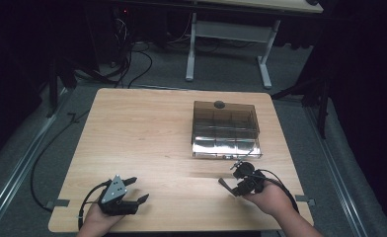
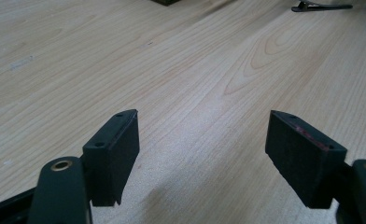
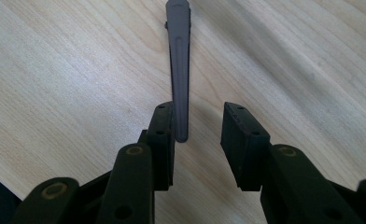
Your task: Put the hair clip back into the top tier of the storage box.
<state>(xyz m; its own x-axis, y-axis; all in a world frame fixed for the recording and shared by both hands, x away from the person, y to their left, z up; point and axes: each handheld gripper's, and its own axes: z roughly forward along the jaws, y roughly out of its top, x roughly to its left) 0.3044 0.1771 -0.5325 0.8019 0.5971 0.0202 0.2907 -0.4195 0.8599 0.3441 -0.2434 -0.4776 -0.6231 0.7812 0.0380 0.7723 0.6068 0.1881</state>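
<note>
A slim dark grey hair clip (image 3: 180, 70) lies flat on the wooden table (image 1: 132, 128), pointing away from my right gripper (image 3: 200, 140). Its near end sits between the jaws, close against the left pad (image 3: 165, 135), while the right pad stands apart from it, so the gripper is open. In the high view the right gripper (image 1: 235, 180) is at the front right, with the clip (image 1: 223, 183) poking out to its left. My left gripper (image 1: 137, 190) rests at the front left, open wide over bare wood (image 2: 202, 154). The clip (image 2: 321, 6) also shows far off in the left gripper view.
A smoky transparent organiser box (image 1: 225, 129) with several compartments and a round knob on its raised lid stands at the back right of the table. Cables trail from both grippers. A white-legged desk (image 1: 228, 44) stands on the floor beyond.
</note>
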